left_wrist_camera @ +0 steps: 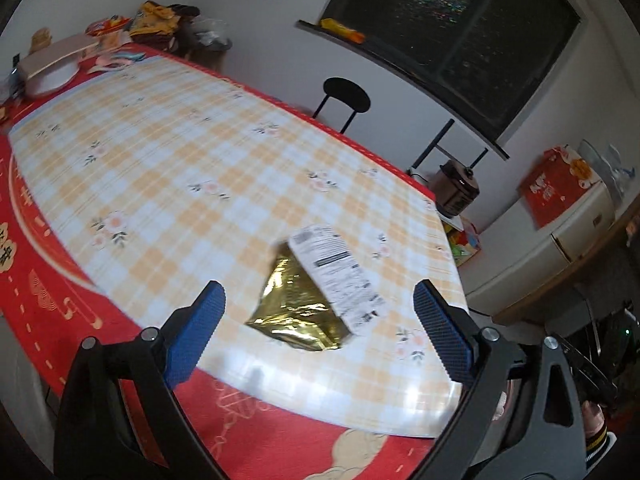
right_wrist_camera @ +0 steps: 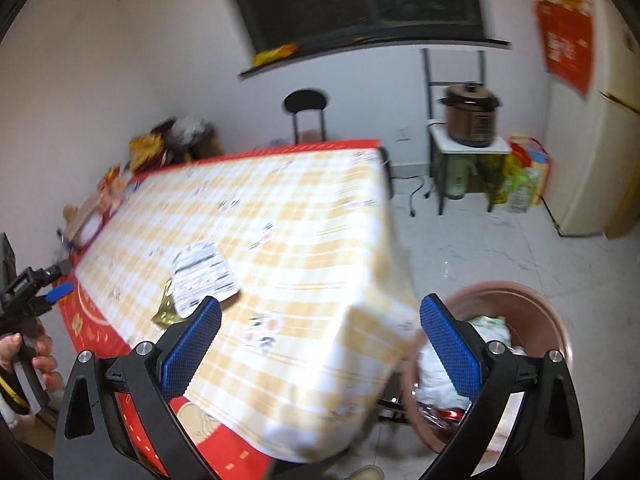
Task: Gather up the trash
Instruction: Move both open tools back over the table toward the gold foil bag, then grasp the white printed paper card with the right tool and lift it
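Trash, a crumpled gold foil wrapper (left_wrist_camera: 294, 308) with a white printed label, lies on the checked tablecloth (left_wrist_camera: 168, 168) just ahead of the wide-open, empty left gripper (left_wrist_camera: 320, 312); the right gripper (right_wrist_camera: 320, 330), equally wide, hangs beside the brown round bin (right_wrist_camera: 536, 304), likely its destination

We found the wrapper (left_wrist_camera: 310, 298) lying on the counter (left_wrist_camera: 160, 168) near its front edge, between the fingers of the left claw (left_wrist_camera: 320, 332). A bin (right_wrist_camera: 504, 312) stood on the floor just right of the counter's corner, trash (right_wrist_camera: 440, 368) inside it, behind the right claw (right_wrist_camera: 320, 350).
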The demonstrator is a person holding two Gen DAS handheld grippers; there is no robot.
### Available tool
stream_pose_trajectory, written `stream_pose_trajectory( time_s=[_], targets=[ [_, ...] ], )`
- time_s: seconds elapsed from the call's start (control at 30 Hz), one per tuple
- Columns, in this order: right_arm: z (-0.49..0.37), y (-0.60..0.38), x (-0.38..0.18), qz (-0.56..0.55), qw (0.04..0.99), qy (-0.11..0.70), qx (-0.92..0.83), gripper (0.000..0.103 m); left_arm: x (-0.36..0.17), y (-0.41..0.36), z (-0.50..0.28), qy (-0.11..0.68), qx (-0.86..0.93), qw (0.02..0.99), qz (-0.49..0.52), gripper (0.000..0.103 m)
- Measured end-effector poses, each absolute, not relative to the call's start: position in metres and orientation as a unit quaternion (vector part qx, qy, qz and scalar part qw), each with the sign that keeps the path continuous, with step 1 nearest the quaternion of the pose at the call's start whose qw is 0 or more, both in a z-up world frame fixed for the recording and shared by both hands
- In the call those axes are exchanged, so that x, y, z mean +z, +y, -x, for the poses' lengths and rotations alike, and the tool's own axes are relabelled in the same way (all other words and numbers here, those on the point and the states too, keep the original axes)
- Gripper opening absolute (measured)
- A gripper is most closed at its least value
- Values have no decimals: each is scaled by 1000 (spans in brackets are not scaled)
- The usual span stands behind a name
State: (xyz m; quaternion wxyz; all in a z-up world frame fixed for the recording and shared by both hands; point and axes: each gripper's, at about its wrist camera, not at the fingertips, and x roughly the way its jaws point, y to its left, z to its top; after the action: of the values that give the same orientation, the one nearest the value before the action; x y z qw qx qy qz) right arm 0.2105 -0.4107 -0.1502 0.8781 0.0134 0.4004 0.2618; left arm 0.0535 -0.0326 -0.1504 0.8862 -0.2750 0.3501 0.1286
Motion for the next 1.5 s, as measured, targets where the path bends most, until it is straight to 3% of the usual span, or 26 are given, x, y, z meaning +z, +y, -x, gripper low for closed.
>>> stream_pose_trajectory(
  time_s=[0.33,0.73,1.03,1.5],
  targets=[
    [-216,-270,-172,39,845,430,316,98,-176,31,-46,364,123,878,285,93],
    [-237,-129,-252,94,798,501,323,98,-211,84,-66,394,80,869,287,93],
    [-254,-98,-293,97,787,538,286,98,-231,117,-70,416,63,861,286,93],
    [-260,-95,-299,108,800,539,242,95,-241,128,-76,428,19,858,284,93]
  ],
)
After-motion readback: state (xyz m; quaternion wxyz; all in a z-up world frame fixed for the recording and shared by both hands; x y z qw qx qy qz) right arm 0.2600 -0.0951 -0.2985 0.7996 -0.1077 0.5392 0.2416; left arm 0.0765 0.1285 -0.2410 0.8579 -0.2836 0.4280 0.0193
